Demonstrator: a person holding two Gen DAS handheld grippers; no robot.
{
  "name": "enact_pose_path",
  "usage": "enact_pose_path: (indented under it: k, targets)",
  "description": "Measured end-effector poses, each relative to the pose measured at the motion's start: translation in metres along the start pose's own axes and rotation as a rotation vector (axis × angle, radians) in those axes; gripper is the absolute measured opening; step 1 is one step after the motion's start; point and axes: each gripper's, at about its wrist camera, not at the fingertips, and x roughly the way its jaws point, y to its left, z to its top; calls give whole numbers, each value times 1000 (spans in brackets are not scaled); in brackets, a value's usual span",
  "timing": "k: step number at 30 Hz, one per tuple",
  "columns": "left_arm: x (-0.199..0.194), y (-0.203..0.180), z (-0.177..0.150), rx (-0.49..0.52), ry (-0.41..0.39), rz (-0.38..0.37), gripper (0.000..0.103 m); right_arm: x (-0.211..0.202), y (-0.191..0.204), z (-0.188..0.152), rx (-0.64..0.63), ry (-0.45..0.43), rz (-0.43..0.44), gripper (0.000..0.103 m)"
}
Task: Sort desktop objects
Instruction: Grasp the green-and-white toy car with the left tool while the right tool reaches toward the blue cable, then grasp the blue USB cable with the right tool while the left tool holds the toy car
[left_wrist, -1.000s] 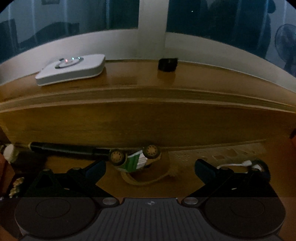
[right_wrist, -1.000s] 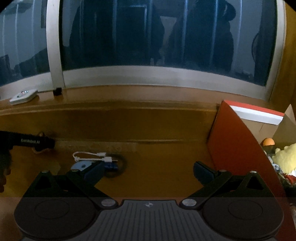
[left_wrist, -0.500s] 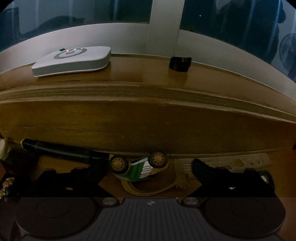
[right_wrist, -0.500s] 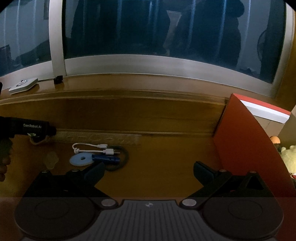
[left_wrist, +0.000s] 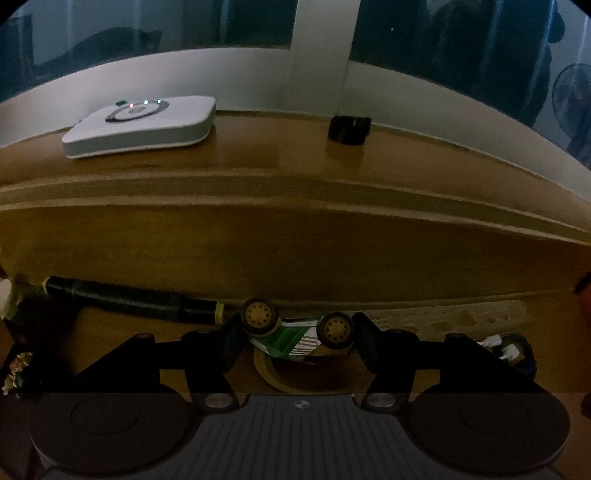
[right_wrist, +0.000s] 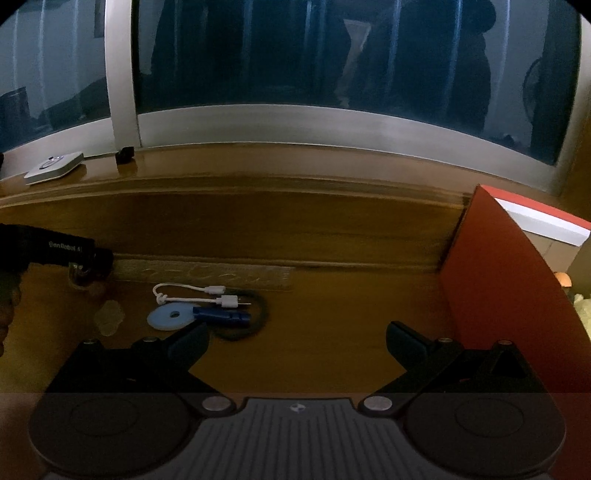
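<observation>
toy car: a small green and white toy car with tan wheels (left_wrist: 295, 334) lies tipped on its side on the brown wooden counter (left_wrist: 295, 258), wheels turned toward the camera, right between the fingers of the left gripper (left_wrist: 295, 341).
left gripper: its black fingers (left_wrist: 231, 345) are closed in on the toy car, one at each end and touching it by the wheels; the car looks clamped.
ring: a tan ring-shaped band (left_wrist: 273, 376) lies flat on the counter just under the toy car, between the fingers and nearer the camera.
black tube: a long black cylinder (left_wrist: 129, 297) lies against the raised back ledge, beyond the left finger and off to its left.
strip: a pale perforated strip (left_wrist: 454, 314) runs along the ledge beyond the right finger.
right gripper: the right gripper (right_wrist: 295, 341) hovers over bare counter, its fingers wide apart and holding nothing.
small items: a white short cable (right_wrist: 199, 293), a light blue disc with a hole (right_wrist: 170, 317), a dark blue small tool (right_wrist: 221, 315) and a dark loop (right_wrist: 255, 317) lie together just beyond the right gripper's left finger.
box: a red cardboard box (right_wrist: 498, 295) stands upright to the right of the right finger.
sill: a white flat device with small lights (left_wrist: 140, 125) and a small black block (left_wrist: 349, 129) sit on the upper ledge, far beyond the left fingers, by the window.
</observation>
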Motion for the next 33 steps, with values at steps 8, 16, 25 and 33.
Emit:
enact_pose_path:
  k: [8, 16, 25, 33]
  targets:
    - [-14, 3, 6, -6, -9, -24, 61, 7, 13, 2, -17, 4, 61, 103]
    - [-26, 5, 3, -19, -3, -14, 61, 27, 33, 9, -20, -7, 131, 100]
    - [-28, 7, 0, -12, 3, -6, 61, 54, 44, 13, 4, 32, 152, 87]
    - [-17, 10, 3, -5, 5, -28, 61, 59, 38, 10, 39, 41, 161, 74]
